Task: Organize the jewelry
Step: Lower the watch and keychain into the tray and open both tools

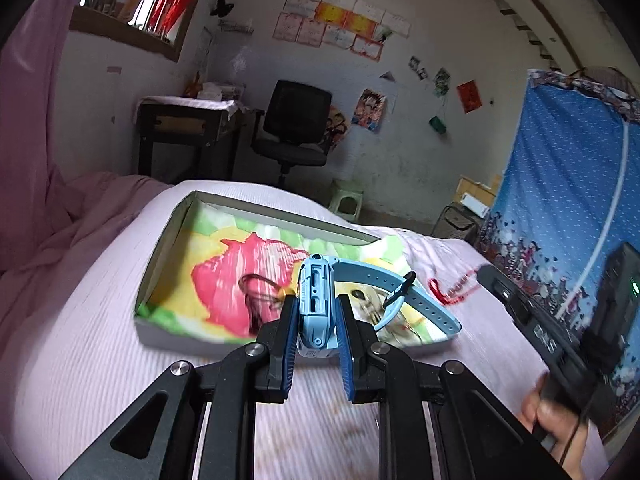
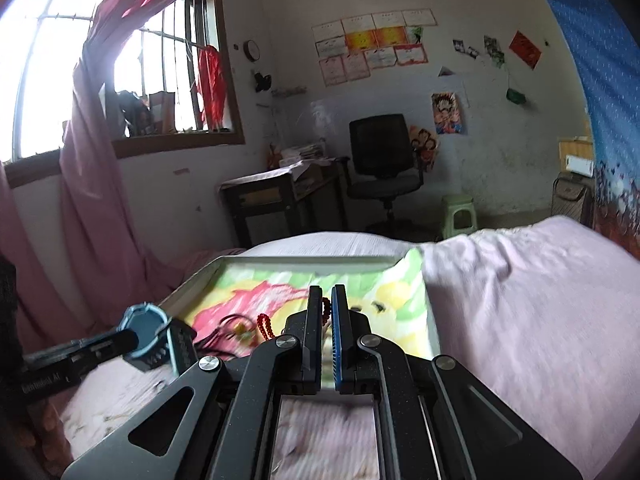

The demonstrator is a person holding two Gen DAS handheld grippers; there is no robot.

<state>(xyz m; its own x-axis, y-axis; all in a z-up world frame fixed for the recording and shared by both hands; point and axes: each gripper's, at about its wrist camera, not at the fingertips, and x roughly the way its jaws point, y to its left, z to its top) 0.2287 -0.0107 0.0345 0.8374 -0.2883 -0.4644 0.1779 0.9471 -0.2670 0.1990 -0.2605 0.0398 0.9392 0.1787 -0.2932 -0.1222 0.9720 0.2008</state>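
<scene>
My left gripper [image 1: 317, 312] is shut on a light blue watch [image 1: 316, 300], held on edge above the near rim of a shallow box [image 1: 160, 252] lined with a flowered cloth. Its strap [image 1: 424, 304] curls right. The watch also shows in the right wrist view [image 2: 145, 330]. My right gripper [image 2: 327, 300] is shut on a red bead bracelet [image 2: 266, 326], which hangs left over the box [image 2: 304, 260]. The bracelet also shows in the left wrist view [image 1: 448, 290]. A dark cord necklace [image 1: 256, 292] lies in the box.
The box rests on a pink bed cover [image 1: 80, 340]. A pink curtain [image 2: 92, 184] hangs left, a blue patterned cloth [image 1: 568, 200] right. A desk [image 2: 280, 196], office chair [image 2: 384, 168] and green stool [image 2: 458, 212] stand beyond the bed.
</scene>
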